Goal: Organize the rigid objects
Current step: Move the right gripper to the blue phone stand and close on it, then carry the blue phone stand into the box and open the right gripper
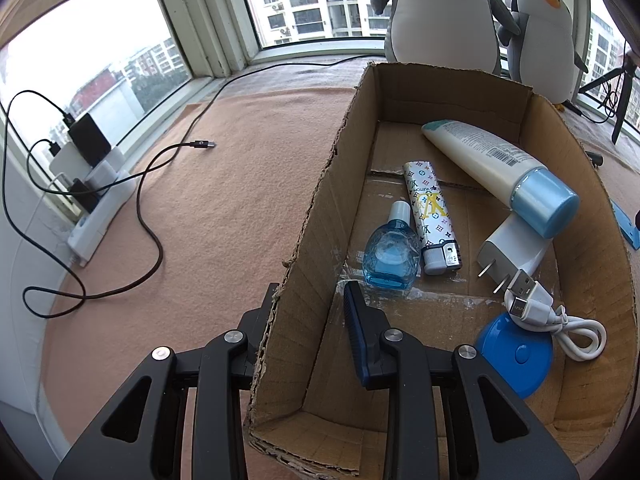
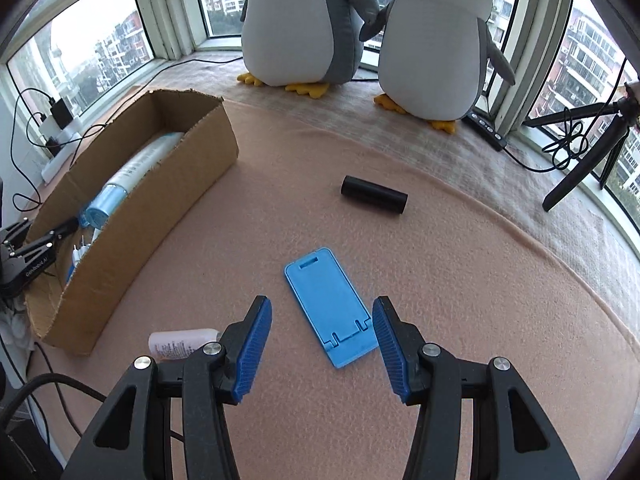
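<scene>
An open cardboard box [image 1: 320,200] holds a white tube with a blue cap [image 1: 480,160], a patterned lighter [image 1: 430,216], a small blue bottle [image 1: 390,256], a white charger plug [image 1: 512,248], a white USB cable [image 1: 560,320] and a blue round disc [image 1: 516,352]. My left gripper [image 1: 312,286] is open and straddles the box's left wall, one finger outside and one inside. On the mat, a flat blue phone stand [image 2: 332,304] lies between the fingers of my open right gripper [image 2: 321,302]. A black cylinder [image 2: 374,195] lies farther off. A small pale bottle [image 2: 180,342] lies beside the box [image 2: 160,184].
Two plush penguins [image 2: 304,20] stand at the window behind the mat. A power strip with chargers [image 1: 96,200] and loose black cables [image 1: 152,240] lie at the left. A black tripod [image 2: 580,168] and a black remote [image 2: 486,128] are at the right.
</scene>
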A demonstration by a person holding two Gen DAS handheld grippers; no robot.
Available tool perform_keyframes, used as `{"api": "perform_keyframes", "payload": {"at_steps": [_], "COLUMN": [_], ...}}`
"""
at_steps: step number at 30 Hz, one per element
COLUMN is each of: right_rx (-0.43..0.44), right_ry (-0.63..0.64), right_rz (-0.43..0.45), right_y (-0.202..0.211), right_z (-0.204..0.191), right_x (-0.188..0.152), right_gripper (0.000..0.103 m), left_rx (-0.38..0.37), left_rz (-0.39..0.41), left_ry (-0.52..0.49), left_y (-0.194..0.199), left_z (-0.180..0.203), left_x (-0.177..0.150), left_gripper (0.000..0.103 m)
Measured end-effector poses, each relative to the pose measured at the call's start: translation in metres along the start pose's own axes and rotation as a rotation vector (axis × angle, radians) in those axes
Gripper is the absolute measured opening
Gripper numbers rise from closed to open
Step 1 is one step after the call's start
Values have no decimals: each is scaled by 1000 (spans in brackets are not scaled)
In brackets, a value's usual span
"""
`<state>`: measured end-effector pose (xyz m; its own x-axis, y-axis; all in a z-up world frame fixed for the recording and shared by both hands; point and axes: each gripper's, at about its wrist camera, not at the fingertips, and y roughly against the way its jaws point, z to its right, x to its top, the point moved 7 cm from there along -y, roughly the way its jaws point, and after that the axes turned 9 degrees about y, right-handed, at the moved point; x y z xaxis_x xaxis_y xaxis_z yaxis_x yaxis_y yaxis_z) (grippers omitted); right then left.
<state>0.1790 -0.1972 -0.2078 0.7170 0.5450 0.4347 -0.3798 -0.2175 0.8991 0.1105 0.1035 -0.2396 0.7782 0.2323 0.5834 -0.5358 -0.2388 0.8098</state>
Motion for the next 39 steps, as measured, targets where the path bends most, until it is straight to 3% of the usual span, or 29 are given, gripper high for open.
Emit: {"api": "perform_keyframes", "payload": {"at_steps": [18,21,27,39], "right_rx": [2,11,19,12], "right_ry": [47,32,-6,-89], "right_rz": [-79,-70,-71,-19], "right_y": [-35,-36,-36,-18], "right_z": [5,8,15,15], "right_x": [0,2,2,-4], "right_gripper": [49,48,35,33], "left_rx": [0,1,1,0], "left_rz": [-1,-1,-1,-1], "left_ry": [-2,-2,-2,-2], "left_y": [0,0,0,0], "left_z": [0,0,-1,-1], "left_x": [0,0,0,0], "left_gripper": [28,28,28,28]}}
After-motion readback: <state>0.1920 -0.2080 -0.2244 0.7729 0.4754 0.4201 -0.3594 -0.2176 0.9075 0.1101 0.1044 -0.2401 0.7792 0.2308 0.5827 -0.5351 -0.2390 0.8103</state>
